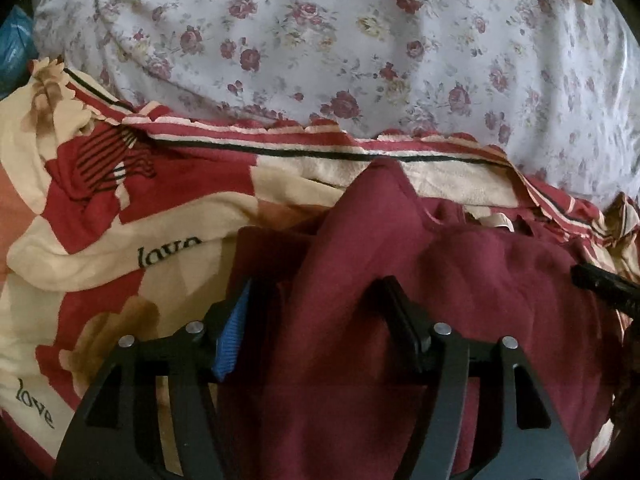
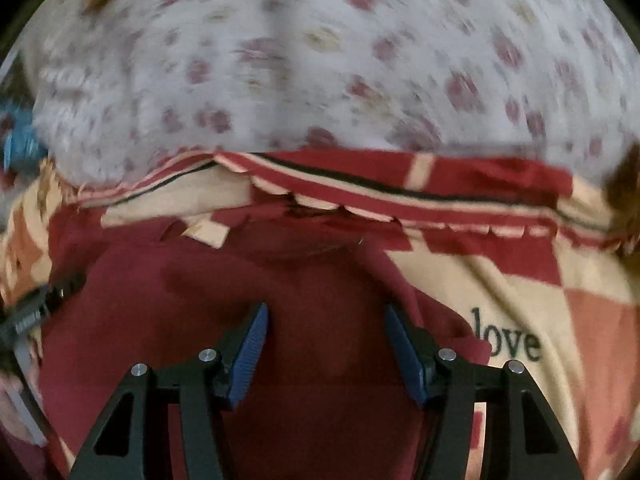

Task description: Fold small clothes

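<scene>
Left gripper: jaws spread, a raised fold of the maroon garment between them, unpinched. Right gripper: jaws spread above the same garment. Garment lies on a red-and-cream blanket; floral sheet beyond.

Beneath my left gripper lies a plain maroon garment, no print. Under it, the blanket shows red, cream and salmon checks, tan flower shapes, black "love" lettering and a red-cream-black striped border. Beyond the blanket, the sheet is pale lilac-white with dark red roses. My gripper's body is black, its pads blue.
</scene>
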A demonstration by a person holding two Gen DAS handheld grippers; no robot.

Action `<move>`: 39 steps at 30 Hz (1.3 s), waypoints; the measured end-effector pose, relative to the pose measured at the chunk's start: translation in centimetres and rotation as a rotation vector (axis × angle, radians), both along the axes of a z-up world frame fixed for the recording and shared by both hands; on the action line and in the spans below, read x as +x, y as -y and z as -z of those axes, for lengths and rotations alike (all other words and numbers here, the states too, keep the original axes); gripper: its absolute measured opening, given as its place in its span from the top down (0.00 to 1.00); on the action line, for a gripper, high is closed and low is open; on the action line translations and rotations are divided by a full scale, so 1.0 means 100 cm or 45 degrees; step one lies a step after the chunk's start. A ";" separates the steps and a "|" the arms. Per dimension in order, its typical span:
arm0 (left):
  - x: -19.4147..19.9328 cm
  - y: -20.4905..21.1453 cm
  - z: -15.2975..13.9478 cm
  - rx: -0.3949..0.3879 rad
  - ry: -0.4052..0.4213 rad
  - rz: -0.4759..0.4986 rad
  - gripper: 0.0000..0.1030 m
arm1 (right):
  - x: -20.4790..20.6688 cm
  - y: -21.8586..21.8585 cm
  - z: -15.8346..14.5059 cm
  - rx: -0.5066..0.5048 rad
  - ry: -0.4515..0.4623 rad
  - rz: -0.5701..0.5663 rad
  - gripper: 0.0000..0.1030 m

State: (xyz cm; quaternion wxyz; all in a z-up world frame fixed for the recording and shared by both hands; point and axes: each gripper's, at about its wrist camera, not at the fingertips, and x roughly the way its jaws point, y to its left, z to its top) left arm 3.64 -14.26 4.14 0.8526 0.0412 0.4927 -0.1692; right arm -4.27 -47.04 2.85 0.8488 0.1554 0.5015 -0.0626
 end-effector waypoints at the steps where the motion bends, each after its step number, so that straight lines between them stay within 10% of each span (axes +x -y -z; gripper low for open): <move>1: 0.000 -0.001 0.000 -0.003 -0.001 -0.003 0.38 | -0.001 0.004 -0.001 0.023 0.013 0.013 0.45; 13: -0.032 -0.011 -0.025 -0.005 0.042 0.009 0.38 | -0.077 -0.031 -0.061 -0.136 0.006 -0.108 0.45; 20: -0.071 -0.024 -0.038 0.013 0.095 0.030 0.38 | -0.122 -0.051 -0.047 -0.143 -0.067 -0.168 0.45; 39: -0.119 -0.065 -0.021 0.019 0.066 -0.016 0.38 | -0.118 -0.024 -0.055 -0.096 0.022 0.093 0.39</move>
